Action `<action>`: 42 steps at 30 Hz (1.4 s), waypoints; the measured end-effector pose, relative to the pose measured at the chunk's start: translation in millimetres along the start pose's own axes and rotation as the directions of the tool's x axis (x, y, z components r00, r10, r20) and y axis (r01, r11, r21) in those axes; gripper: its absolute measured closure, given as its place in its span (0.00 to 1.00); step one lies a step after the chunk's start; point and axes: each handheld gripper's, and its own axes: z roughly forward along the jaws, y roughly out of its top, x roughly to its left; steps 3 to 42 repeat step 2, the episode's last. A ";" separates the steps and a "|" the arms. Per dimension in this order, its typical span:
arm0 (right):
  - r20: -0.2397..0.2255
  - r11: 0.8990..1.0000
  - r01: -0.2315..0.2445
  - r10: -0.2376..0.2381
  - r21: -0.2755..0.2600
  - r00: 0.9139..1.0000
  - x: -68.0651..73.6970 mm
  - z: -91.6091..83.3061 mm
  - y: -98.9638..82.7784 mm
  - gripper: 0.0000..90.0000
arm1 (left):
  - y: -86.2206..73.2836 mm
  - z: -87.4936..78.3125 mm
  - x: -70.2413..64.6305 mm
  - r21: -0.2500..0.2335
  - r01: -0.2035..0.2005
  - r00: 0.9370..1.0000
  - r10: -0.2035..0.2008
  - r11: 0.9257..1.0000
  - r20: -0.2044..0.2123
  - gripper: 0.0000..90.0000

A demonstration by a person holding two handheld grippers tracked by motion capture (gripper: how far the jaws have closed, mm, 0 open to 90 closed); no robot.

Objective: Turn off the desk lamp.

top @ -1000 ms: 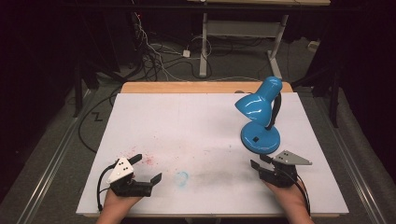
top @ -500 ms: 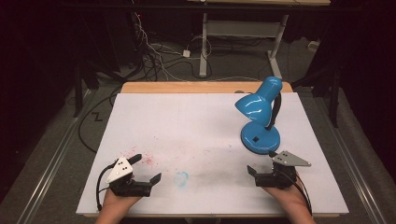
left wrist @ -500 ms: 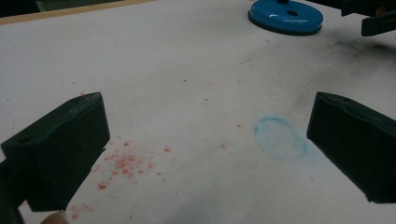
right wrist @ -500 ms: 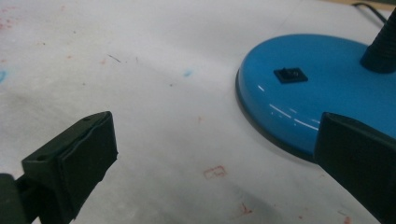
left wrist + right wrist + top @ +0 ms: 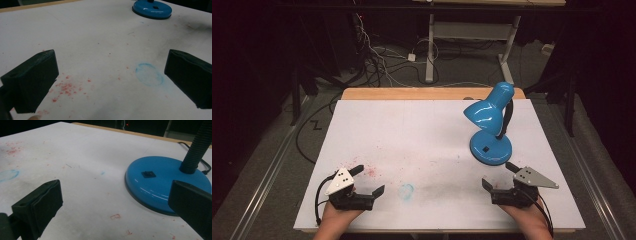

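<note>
Blue lamp (image 5: 490,125) upright, just beyond right gripper (image 5: 502,176), untouched.
Right jaws just opened wide, nothing between; lamp base (image 5: 160,182) near the far jaw. Left gripper (image 5: 367,180) spread too, bare tabletop (image 5: 412,135) between.

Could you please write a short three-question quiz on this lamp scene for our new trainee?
1. True or false: the right gripper holds the blue lamp.
2. Which gripper is nearer the lamp's base: A left, B right?
3. What colour is the ring-shaped stain on the table?

Key: 1 false, its jaws stand open and empty; 2 B; 3 blue.
</note>
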 end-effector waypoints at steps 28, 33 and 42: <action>0.000 1.000 0.004 -0.004 -0.002 1.000 -0.1 -1.1 -0.6 0.00 | 0.6 2.3 -0.8 0.005 0.001 1.000 -0.001 1.000 0.002 0.00; 0.000 1.000 0.004 -0.004 -0.002 1.000 -0.1 -1.1 -0.6 0.00 | 0.6 2.3 -0.8 0.005 0.001 1.000 -0.001 1.000 0.002 0.00; 0.000 1.000 0.004 -0.004 -0.002 1.000 -0.1 -1.1 -0.6 0.00 | 0.6 2.3 -0.8 0.005 0.001 1.000 -0.001 1.000 0.002 0.00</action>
